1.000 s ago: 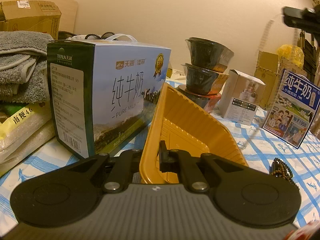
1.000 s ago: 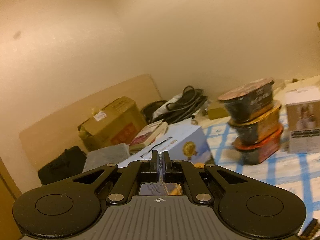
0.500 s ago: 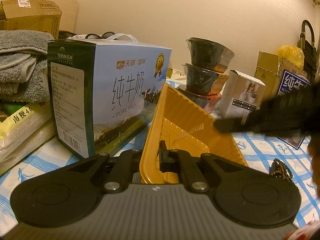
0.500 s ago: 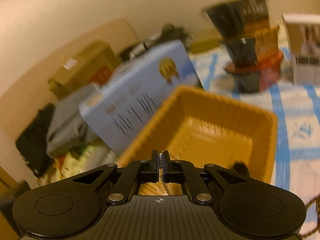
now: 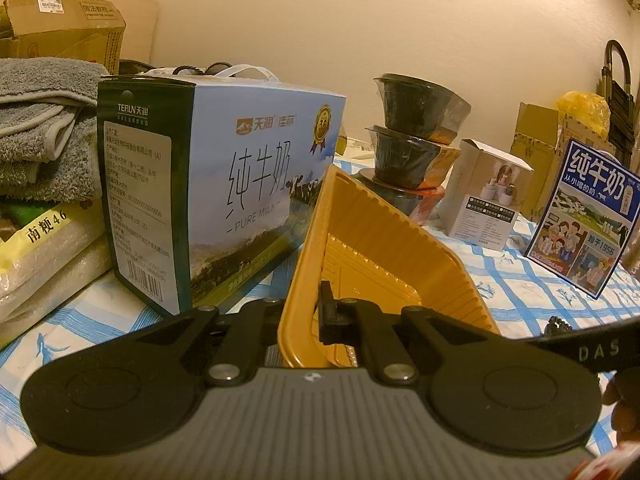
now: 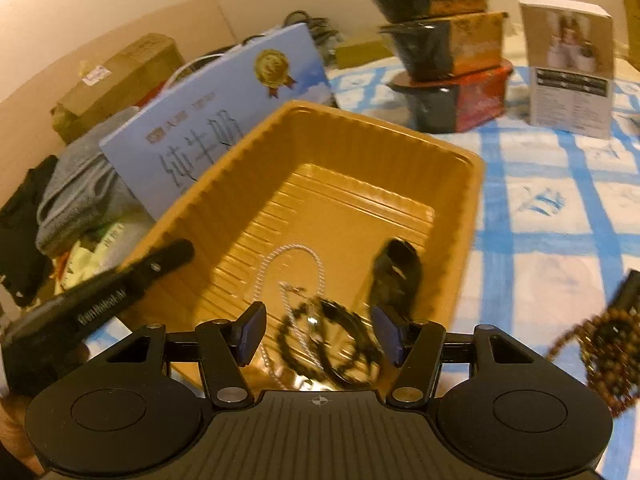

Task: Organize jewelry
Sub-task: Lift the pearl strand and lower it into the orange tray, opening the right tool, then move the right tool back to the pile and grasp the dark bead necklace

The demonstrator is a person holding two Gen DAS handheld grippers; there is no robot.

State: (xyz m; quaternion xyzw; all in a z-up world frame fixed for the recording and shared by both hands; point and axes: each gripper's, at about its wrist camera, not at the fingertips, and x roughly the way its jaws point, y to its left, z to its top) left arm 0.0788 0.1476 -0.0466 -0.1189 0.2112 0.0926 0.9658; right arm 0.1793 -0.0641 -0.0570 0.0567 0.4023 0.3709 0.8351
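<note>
Two grippers at tray; left gripper clamped on tray rim, right gripper opening over chain, nothing pinched

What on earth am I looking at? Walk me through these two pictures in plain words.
No robot here: a person holds a two-fingered grasping tool in each hand, each with a camera looking along its fingers. The left tool is clamped shut on the rim of a ribbed yellow plastic tray, tilting it on the blue-checked tablecloth. The right tool hovers over that tray with its jaws opening; nothing is pressed between them. Below lie a thin silver chain, dark beaded bracelets and a black clip-like object. A brown bead strand waits outside.
</note>
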